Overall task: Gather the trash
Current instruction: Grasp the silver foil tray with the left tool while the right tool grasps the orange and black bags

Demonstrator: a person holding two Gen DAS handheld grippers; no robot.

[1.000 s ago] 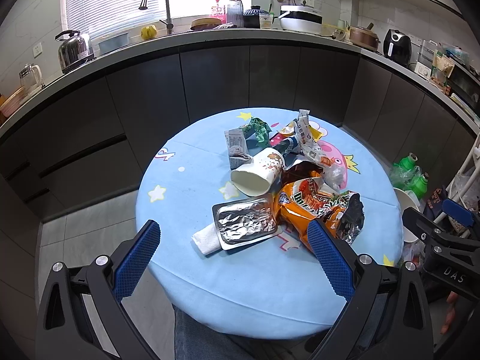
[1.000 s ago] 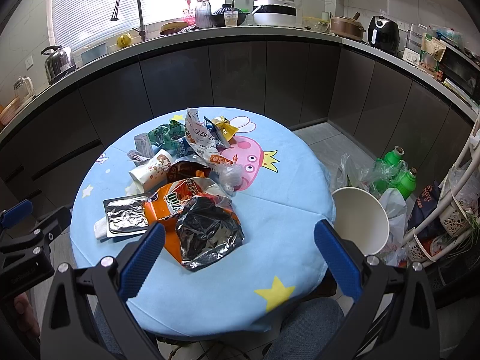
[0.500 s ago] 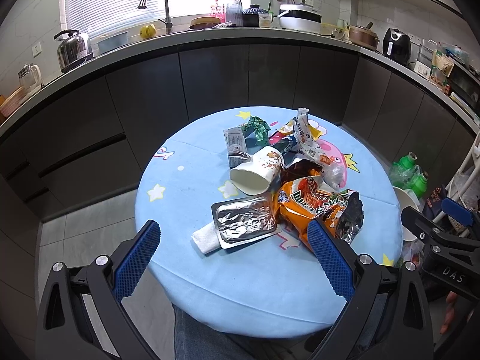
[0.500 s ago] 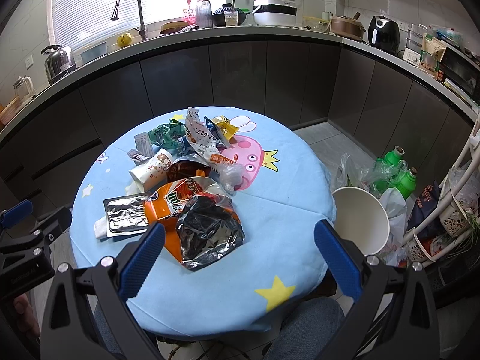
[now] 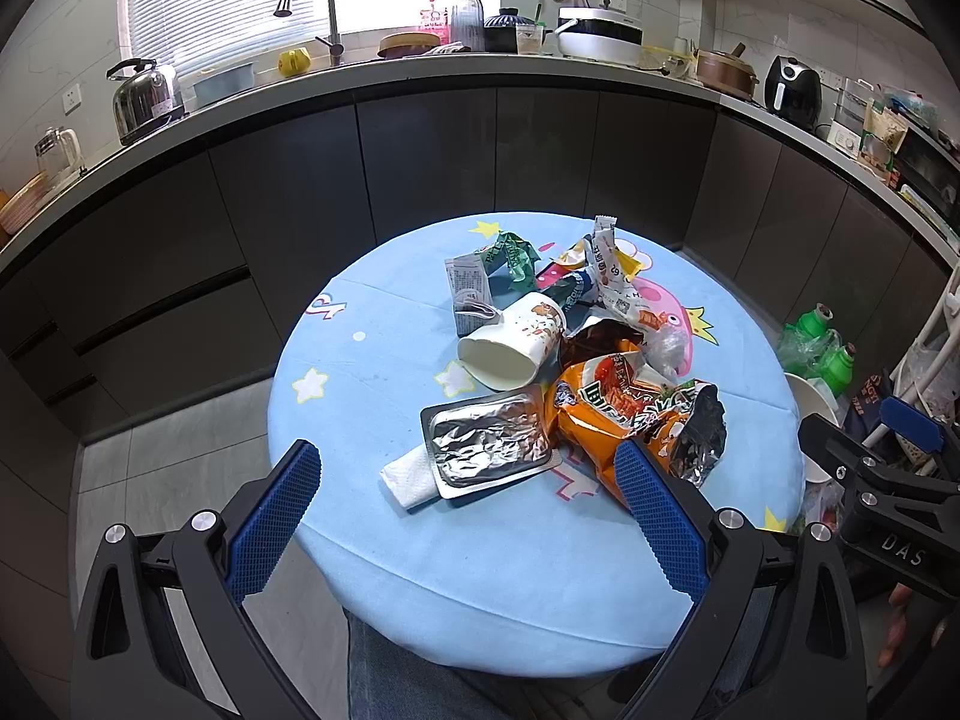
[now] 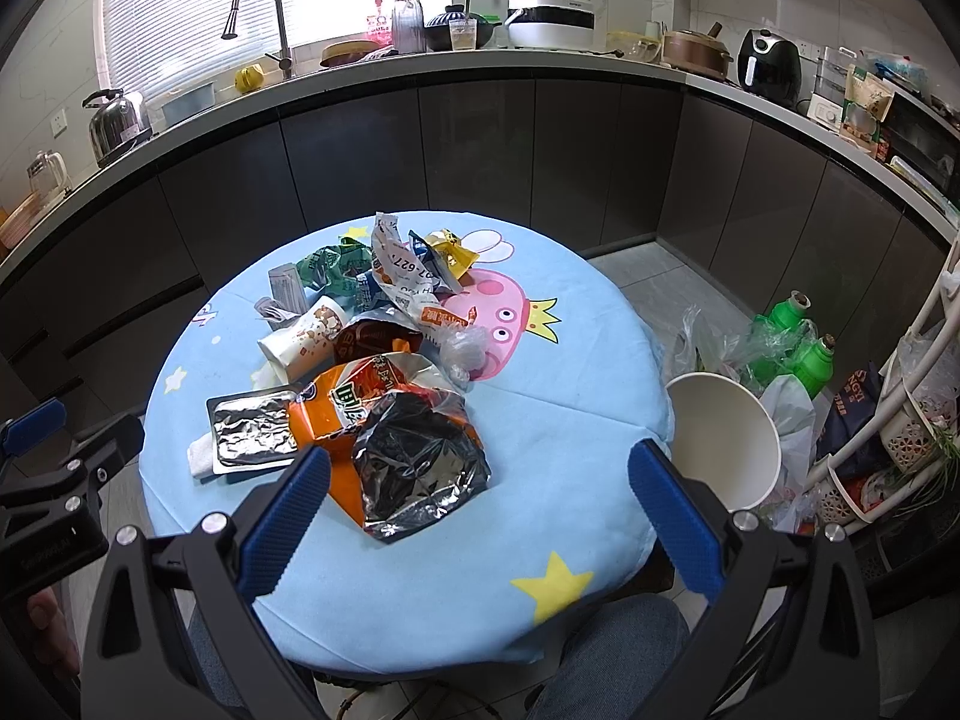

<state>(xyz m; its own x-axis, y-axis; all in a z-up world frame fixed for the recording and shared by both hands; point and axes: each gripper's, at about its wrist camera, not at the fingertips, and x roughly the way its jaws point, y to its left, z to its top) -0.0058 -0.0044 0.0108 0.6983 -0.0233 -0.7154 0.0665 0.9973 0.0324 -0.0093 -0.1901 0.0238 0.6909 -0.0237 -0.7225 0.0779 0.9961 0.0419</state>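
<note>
A round bench (image 5: 372, 546) under a blue cartoon cloth carries a heap of trash at its middle: a tipped paper cup (image 5: 510, 342), a foil tray (image 5: 489, 447) over a white napkin (image 5: 408, 477), and an orange snack bag (image 6: 384, 414) whose print is too crumpled to read. Both the left tool (image 5: 468, 516) and the right tool (image 6: 480, 516) hover wide open and empty near the bench's front edge, seemingly poised to pick. A white bin (image 6: 726, 444) stands just beside the bench, likely to receive the trash. A torn wrapper (image 6: 399, 267) shows "627".
</note>
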